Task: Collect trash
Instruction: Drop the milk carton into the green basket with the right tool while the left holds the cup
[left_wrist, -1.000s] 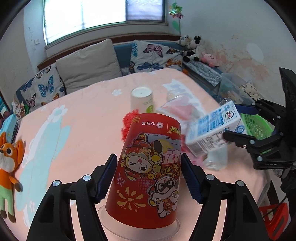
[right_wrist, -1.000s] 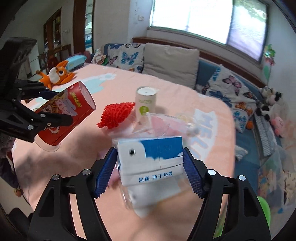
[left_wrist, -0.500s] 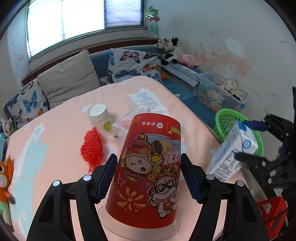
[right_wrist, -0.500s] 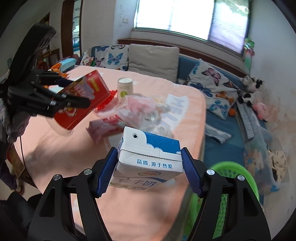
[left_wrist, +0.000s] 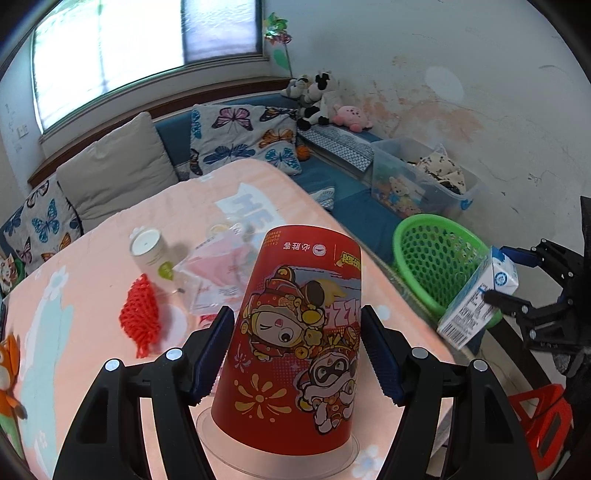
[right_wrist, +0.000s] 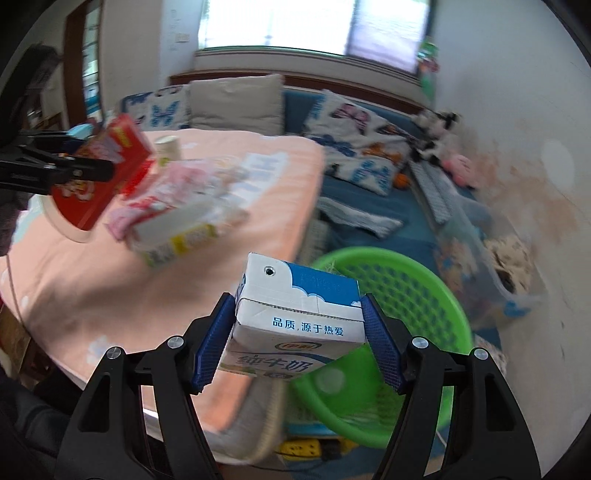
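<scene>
My left gripper (left_wrist: 297, 354) is shut on a red paper cup (left_wrist: 295, 332) printed with cartoon figures, held upside down above the pink table (left_wrist: 92, 258). My right gripper (right_wrist: 297, 339) is shut on a blue-and-white milk carton (right_wrist: 295, 314), which hangs past the table's right edge over a green mesh basket (right_wrist: 402, 288) on the floor. The left wrist view shows the carton (left_wrist: 480, 295) and right gripper (left_wrist: 517, 284) beside the basket (left_wrist: 436, 254). In the right wrist view the cup (right_wrist: 103, 177) and left gripper (right_wrist: 88, 162) are at the far left.
On the table lie a red mesh net (left_wrist: 142, 317), a small white cup (left_wrist: 147, 251), a clear plastic bag with pink contents (left_wrist: 221, 266) and a yellow-and-white carton (right_wrist: 173, 236). A sofa with cushions (left_wrist: 122, 166), a clear storage box (left_wrist: 417, 177) and a red stool (left_wrist: 539, 417) stand around.
Both grippers swung right with their loads. The milk carton left the table's middle and now hangs over the green basket. The red cup moved toward the table's right edge.
</scene>
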